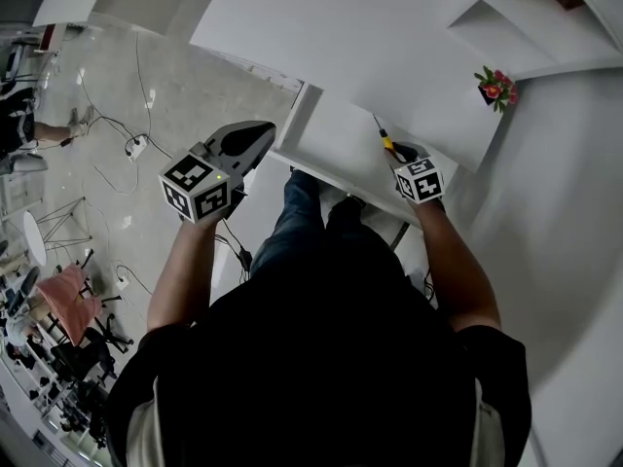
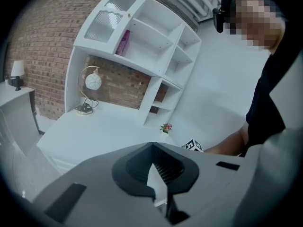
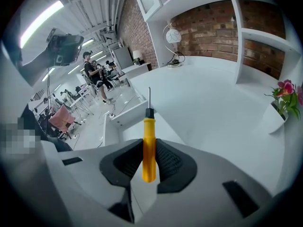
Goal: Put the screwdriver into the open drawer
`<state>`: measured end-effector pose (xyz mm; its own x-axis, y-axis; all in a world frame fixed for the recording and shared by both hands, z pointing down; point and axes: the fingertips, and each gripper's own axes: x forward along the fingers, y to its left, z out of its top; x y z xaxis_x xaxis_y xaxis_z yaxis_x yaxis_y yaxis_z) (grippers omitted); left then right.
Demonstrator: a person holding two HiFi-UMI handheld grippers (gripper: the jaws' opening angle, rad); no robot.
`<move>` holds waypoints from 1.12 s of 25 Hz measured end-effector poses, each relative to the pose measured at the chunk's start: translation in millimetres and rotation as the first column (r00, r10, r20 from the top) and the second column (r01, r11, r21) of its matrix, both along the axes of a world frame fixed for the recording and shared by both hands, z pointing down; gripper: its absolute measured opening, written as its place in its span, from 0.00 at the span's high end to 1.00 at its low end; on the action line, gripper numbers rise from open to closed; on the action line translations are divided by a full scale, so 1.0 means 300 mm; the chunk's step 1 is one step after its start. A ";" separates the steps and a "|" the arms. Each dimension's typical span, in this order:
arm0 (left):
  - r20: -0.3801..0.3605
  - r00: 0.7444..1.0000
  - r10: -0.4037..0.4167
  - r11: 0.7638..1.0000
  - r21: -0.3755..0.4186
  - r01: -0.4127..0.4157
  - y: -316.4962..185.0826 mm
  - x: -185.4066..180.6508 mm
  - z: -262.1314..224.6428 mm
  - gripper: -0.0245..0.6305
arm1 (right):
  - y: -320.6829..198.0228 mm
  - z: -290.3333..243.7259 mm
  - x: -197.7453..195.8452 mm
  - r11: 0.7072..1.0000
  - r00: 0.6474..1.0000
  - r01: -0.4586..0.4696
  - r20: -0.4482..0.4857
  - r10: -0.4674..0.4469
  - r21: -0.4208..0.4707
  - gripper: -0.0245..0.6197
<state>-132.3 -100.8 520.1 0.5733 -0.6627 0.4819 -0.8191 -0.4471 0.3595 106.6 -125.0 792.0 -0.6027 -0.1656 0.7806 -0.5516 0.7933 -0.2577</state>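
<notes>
Closest up in the head view is the person's dark shirt, with jeans showing under the front edge of the open drawer. Inside, the drawer is plain bare white, so there's lots of free room. Its back runs under the edge of the white worktop, and its left side drops off to floor littered with cables. A little flower pot sits well off to the right.

Now the right tool: its jaws are clamped on the yellow handle of the screwdriver, pads pressing both sides, shaft sticking straight out ahead. That puts the screwdriver over the drawer's right end, near the worktop edge. Can't tell if the tip touches anything.

The left tool hangs off the drawer's left corner, over the floor, jaws together with nothing between them.
</notes>
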 end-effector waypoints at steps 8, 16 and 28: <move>-0.013 1.000 -0.003 1.000 -0.018 0.003 0.015 -0.010 0.048 0.94 | 0.034 0.105 -0.027 0.999 0.999 0.029 -0.034 -0.030 -0.028 0.83; -0.013 1.000 -0.021 0.999 -0.040 0.021 0.031 -0.052 0.092 0.94 | 0.066 0.216 -0.034 0.996 0.995 0.057 -0.080 -0.063 -0.074 0.83; -0.003 0.999 -0.033 0.997 -0.070 0.033 0.051 -0.103 0.112 0.94 | 0.079 0.340 -0.063 0.990 0.987 0.086 -0.127 -0.100 -0.108 0.83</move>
